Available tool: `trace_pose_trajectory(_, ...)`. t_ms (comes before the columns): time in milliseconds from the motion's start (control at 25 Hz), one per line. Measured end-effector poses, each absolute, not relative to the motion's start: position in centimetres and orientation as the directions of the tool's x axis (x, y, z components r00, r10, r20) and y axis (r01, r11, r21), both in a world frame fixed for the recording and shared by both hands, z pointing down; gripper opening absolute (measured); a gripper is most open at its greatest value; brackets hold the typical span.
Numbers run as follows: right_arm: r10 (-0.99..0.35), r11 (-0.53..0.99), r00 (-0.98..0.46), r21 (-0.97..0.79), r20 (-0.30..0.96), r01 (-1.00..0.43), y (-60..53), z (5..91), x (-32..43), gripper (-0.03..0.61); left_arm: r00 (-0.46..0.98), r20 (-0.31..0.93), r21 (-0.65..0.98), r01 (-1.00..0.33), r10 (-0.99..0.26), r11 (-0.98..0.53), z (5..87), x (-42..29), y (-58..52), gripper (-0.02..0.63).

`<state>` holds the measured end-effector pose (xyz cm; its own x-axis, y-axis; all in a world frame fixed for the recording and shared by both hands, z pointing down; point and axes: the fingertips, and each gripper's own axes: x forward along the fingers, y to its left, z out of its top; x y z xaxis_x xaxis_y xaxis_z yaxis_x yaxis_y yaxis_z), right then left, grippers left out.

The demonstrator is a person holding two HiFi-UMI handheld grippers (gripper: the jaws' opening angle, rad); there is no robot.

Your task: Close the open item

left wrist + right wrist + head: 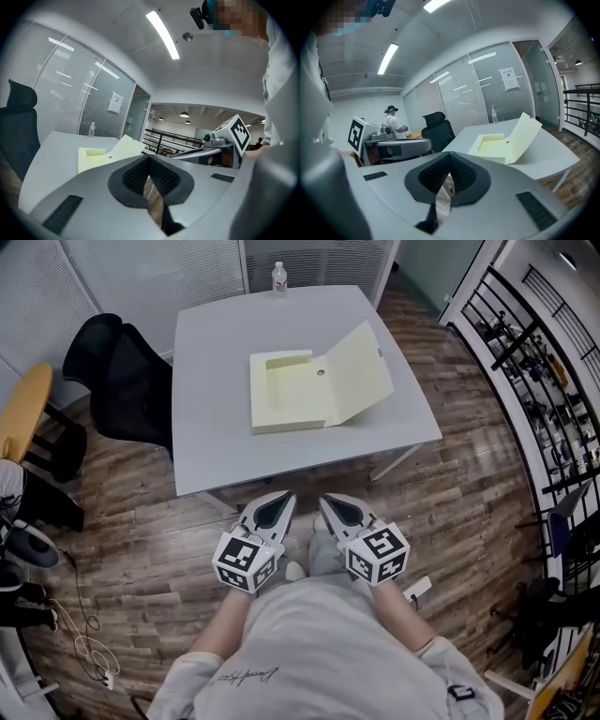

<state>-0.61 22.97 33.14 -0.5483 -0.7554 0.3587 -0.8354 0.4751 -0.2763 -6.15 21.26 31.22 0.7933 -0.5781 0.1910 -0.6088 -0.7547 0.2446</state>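
Note:
A pale yellow file box lies on the grey table, its lid standing open and tilted up at the right. It also shows as the box in the left gripper view and the box with raised lid in the right gripper view. My left gripper and right gripper are held close to my body, short of the table's near edge. Both are shut with nothing between the jaws.
A water bottle stands at the table's far edge. A black office chair sits left of the table. A black railing runs along the right. Cables lie on the wooden floor at the left. A person stands far off.

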Motion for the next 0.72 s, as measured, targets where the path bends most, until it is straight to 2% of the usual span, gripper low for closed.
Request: trace_pose_trajectory(720, -0.731, 0.491, -0.577, -0.307, 0.365, -0.815, 12.8, 34.3, 3.0, 0.012, 0.773, 0.217, 0.252, -0.634, -0.596, -0.731, 32.5, -2.5, 11.4, 0.008)
